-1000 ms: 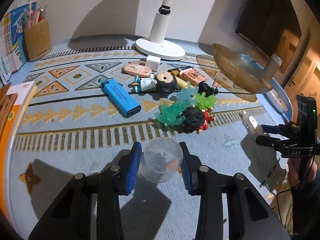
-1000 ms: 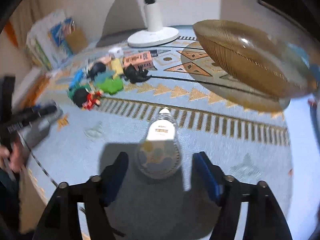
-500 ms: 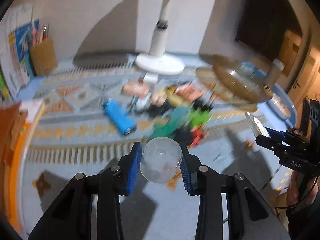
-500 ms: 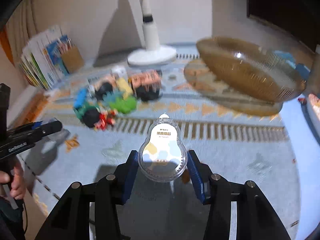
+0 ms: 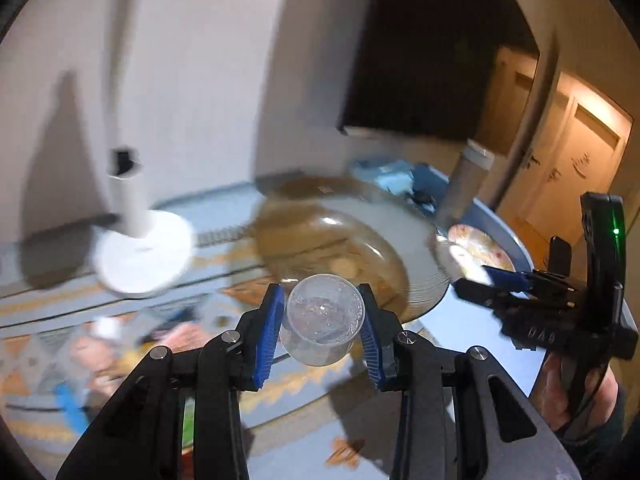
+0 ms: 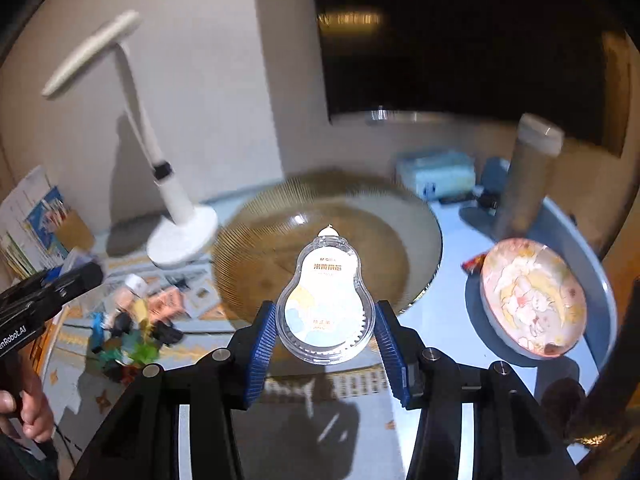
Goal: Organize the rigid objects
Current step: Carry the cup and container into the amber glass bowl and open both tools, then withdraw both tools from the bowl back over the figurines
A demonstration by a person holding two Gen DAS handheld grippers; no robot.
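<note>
My left gripper (image 5: 322, 320) is shut on a small clear plastic cup (image 5: 322, 318), held in the air in front of the amber ribbed glass bowl (image 5: 416, 276). My right gripper (image 6: 326, 320) is shut on a clear pear-shaped plastic case (image 6: 326, 308) with a white and blue label, also lifted, just before the same bowl (image 6: 256, 248). The right gripper (image 5: 486, 280) shows at the right of the left wrist view with the case in its jaws. The left gripper's body (image 6: 48, 292) shows at the left edge of the right wrist view.
A white desk lamp (image 6: 182, 232) stands left of the bowl. Small toys and boxes (image 6: 136, 320) lie in a pile on the patterned mat. A pink picture plate (image 6: 532, 304), a tall cylinder (image 6: 524, 176) and a pale blue box (image 6: 440, 172) sit to the right. Books and a pencil holder (image 6: 72, 232) stand far left.
The right gripper closed on the pear-shaped case and lifted it off the mat. Both grippers rose and swung toward the amber bowl, the left still carrying the clear cup.
</note>
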